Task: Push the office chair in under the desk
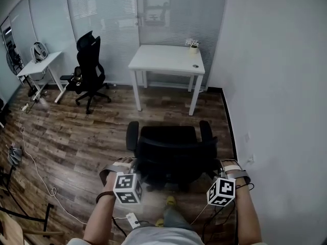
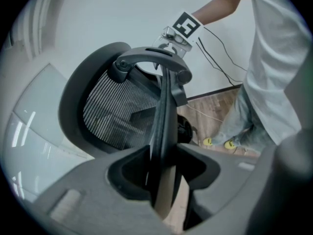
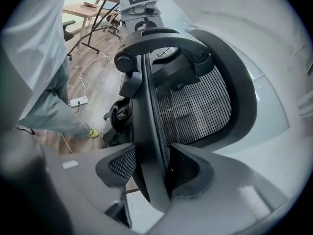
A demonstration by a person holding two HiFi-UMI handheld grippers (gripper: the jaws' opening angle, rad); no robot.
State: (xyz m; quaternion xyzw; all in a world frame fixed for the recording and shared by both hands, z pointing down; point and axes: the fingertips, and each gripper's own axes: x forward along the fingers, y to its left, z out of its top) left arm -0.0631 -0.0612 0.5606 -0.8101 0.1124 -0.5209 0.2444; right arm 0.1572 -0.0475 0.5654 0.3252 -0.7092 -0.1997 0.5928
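Note:
A black mesh-back office chair [image 1: 173, 152] stands on the wood floor facing the white desk [image 1: 166, 60], roughly a chair's length short of it. I stand behind it with a gripper at each side of the backrest. The left gripper [image 1: 134, 166] is shut on the backrest's left edge [image 2: 161, 111], which runs between its jaws [image 2: 164, 180]. Round the right edge [image 3: 146, 111] sits the right gripper [image 1: 220, 168], its jaws [image 3: 152, 177] spread wide with the frame between them, not clamped. Each gripper view shows the other gripper's marker cube past the chair's top.
A second black chair [image 1: 88, 70] and a small white table [image 1: 41, 68] stand at the back left. Cables [image 1: 30, 157] trail over the floor at left and a power strip [image 1: 132, 220] lies by my feet. The right wall [image 1: 276, 86] runs close alongside. A small plant [image 1: 193, 46] sits on the desk.

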